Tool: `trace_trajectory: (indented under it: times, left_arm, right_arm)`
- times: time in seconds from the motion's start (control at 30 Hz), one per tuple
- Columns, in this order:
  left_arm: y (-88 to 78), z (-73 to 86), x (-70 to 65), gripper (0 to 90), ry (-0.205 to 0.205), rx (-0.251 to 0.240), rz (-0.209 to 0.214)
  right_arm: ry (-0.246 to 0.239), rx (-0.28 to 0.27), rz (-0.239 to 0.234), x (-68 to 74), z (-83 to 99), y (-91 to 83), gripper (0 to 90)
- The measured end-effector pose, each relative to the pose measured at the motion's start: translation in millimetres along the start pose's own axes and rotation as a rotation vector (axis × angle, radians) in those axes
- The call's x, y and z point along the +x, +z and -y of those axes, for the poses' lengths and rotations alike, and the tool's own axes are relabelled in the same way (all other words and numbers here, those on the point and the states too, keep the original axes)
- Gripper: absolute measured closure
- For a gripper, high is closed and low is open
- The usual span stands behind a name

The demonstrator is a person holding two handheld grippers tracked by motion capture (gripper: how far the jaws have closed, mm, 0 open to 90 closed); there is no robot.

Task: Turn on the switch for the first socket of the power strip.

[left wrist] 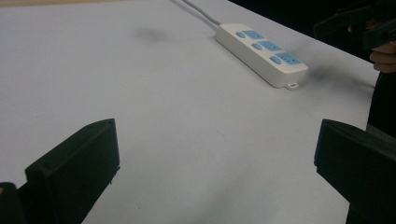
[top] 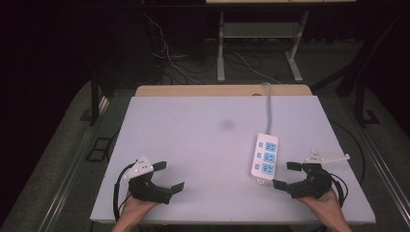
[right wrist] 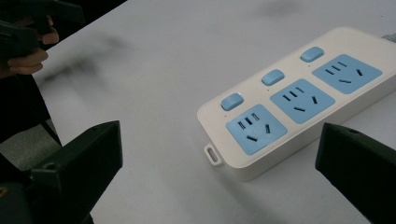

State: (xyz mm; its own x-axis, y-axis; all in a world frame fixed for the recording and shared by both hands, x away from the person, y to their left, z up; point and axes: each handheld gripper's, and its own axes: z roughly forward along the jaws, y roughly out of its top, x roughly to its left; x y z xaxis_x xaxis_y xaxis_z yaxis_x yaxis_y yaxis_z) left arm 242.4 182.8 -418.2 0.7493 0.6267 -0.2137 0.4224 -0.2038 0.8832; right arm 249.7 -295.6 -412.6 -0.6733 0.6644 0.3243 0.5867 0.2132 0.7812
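On the white table (top: 193, 145) a power strip (top: 265, 158) lies right of centre with its long axis running near to far, its cord (top: 269, 108) leading off the far edge, and its near end sits just beside the right gripper (top: 284, 175), well apart from the left gripper (top: 170, 176) at the near-left, so the right hand looks the better placed to reach it. Both grippers hover with jaws spread wide and hold nothing. The strip is a white slab with three blue sockets (right wrist: 256, 128), three small blue switches (right wrist: 231, 101) beside them, and a little hanging tab (right wrist: 213, 155) at its near end.
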Motion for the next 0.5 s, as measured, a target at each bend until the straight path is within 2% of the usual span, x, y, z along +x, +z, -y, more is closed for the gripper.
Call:
trace_trajectory:
  times: [0.5]
  left_arm:
    - [-1.0,0.7,0.9,0.0,-0.003,0.003,-0.007]
  right_arm:
    - [0.005,0.019,0.008,-2.1,-3.3,-3.9,0.3]
